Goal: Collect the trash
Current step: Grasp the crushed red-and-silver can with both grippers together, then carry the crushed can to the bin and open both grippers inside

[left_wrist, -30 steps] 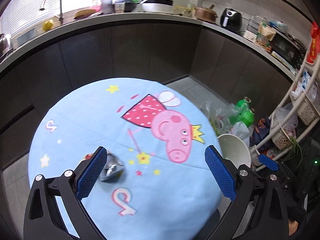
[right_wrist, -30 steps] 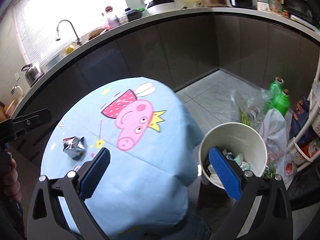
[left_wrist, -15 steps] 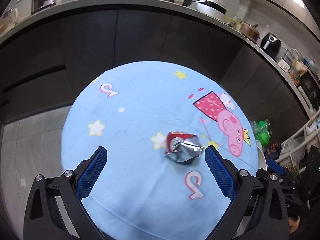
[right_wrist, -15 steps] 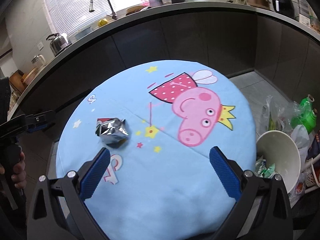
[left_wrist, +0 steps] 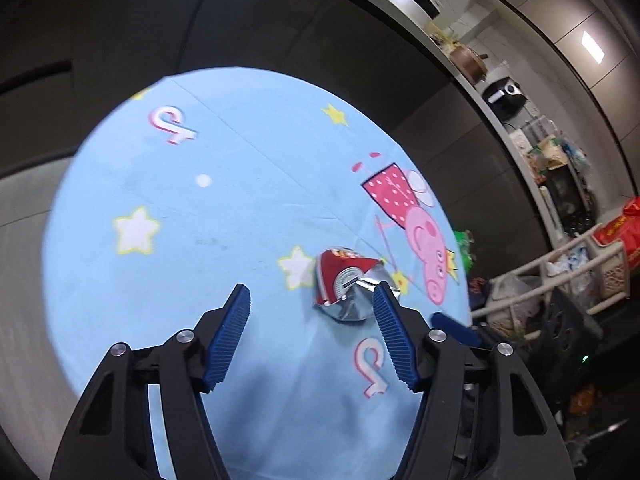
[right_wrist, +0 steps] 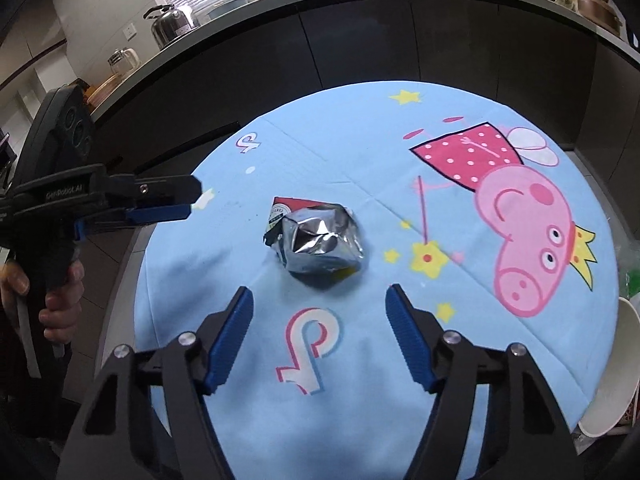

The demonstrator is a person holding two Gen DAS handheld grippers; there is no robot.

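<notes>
A crumpled foil wrapper (right_wrist: 316,240), silver inside with a red printed outer face, lies on the round table's light blue cartoon cloth (right_wrist: 360,152), left of the pink pig print (right_wrist: 524,224) in the right wrist view. It is a squashed lump with only a slight long axis, running from the printed corner at the far left to the blunt silver end at the near right; the shiny side faces up and toward the right gripper (right_wrist: 318,334). That gripper hangs short of the wrapper, its jaws have just been closing and now stand half apart with only cloth between them. The left gripper (left_wrist: 310,338) comes in from the other side; its jaws too have just been closing, they are half apart, and the wrapper (left_wrist: 346,292) sits just ahead of its right finger (left_wrist: 390,332), whether touching cannot be told. In the right wrist view the left gripper (right_wrist: 176,200) reaches over the table edge, held by a hand (right_wrist: 56,292), and stays apart from the wrapper. A white bin (right_wrist: 612,376) stands at the table's right edge, a kettle (right_wrist: 170,26) on the counter behind. Nothing lies between either gripper and the wrapper
</notes>
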